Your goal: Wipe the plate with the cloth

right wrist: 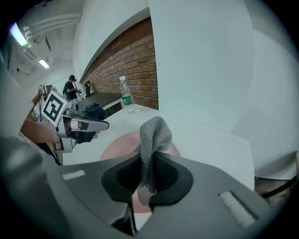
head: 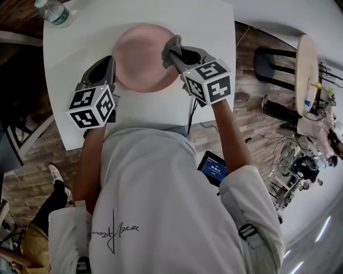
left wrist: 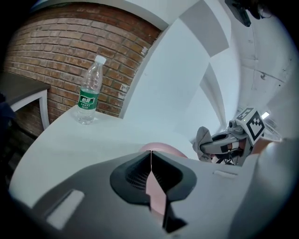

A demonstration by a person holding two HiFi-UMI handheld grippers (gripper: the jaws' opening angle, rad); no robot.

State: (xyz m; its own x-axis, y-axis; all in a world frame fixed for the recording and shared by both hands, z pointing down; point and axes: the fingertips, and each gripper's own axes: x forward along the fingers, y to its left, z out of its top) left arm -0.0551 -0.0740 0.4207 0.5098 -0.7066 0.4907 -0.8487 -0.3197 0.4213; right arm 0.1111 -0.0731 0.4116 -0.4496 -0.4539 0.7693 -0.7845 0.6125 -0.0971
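Observation:
A pink plate (head: pixel 142 56) lies on the white table (head: pixel 144 115), towards its far side. My left gripper (head: pixel 110 60) is at the plate's left rim, jaws closed on that edge; the left gripper view shows pink plate (left wrist: pixel 163 148) between and just past the closed jaws (left wrist: pixel 151 161). My right gripper (head: pixel 172 48) hovers at the plate's right rim, shut on a grey cloth (head: pixel 170 52). In the right gripper view the cloth (right wrist: pixel 154 135) sticks up out of the jaws (right wrist: pixel 148 172) above the plate (right wrist: pixel 117 145).
A plastic water bottle (head: pixel 53 12) stands at the table's far left corner. A dark chair frame (head: pixel 16 134) is left of the table. On the right are a round-topped stand (head: pixel 306 64) and floor cables. A person (right wrist: pixel 71 87) stands far off by a brick wall.

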